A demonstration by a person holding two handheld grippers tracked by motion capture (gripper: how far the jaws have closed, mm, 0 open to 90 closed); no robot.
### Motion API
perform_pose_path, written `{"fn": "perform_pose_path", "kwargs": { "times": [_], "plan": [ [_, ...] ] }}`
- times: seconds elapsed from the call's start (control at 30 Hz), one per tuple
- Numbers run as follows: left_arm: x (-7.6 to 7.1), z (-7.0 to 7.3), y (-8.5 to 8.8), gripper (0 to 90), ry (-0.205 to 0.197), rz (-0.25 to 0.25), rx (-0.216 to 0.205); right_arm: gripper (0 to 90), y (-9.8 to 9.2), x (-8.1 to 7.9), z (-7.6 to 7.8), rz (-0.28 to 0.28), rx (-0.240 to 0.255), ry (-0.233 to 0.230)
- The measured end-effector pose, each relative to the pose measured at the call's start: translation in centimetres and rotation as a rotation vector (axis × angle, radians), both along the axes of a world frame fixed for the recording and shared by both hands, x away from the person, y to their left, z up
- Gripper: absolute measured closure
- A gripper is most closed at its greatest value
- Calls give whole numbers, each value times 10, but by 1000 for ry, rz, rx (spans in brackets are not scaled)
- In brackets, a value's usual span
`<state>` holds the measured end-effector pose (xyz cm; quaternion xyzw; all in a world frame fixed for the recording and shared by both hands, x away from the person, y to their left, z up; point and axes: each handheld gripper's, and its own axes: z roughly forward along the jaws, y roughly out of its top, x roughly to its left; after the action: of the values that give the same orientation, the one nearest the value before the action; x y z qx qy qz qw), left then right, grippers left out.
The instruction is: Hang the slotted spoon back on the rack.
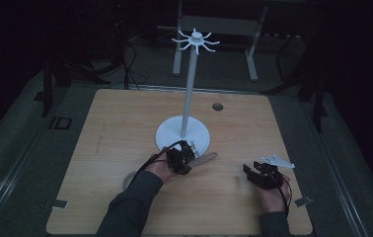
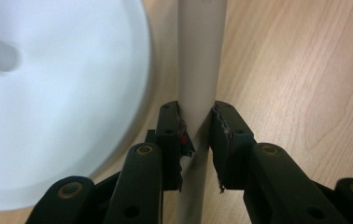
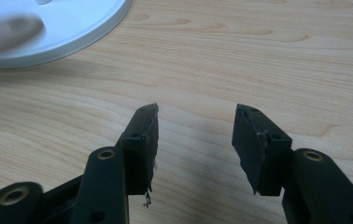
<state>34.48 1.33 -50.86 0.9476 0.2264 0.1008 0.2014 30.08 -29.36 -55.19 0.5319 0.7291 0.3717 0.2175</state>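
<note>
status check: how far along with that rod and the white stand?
Done: the left gripper is shut on the beige rod, beside the stand's base. In hand: the rod, low over the table. The right gripper is open, holding nothing. Left: wherever the rod goes; no goal is visible.

I had open wooden table [image 1: 125, 128] to the left, far side and right of the white stand [image 1: 183, 133], whose round base and tall pole blocked the middle. A grey rod [image 2: 198, 70] lay just beside that base (clamped in my left gripper [image 1: 187, 160]). My right gripper [image 3: 195, 140], jaws apart, had bare wood ahead.
</note>
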Motion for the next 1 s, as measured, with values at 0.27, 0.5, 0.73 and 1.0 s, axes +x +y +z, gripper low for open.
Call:
{"fn": "perform_pose_path", "kwargs": {
  "times": [0.27, 0.5, 0.73, 1.0],
  "plan": [
    [-6, 25, 13, 743, -96, 72, -106, 500, -3, 0, -1, -9, 3, -16],
    [-15, 51, 29, 744, -205, 177, -216, 500, -3, -1, -2, -1, -1, -37],
    [-24, 66, 37, 744, -293, 236, -290, 500, -4, -1, -1, -6, -2, -46],
    [-27, 75, 41, 744, -371, 316, -367, 500, -4, -2, -1, -8, -4, -52]
  ]
}}
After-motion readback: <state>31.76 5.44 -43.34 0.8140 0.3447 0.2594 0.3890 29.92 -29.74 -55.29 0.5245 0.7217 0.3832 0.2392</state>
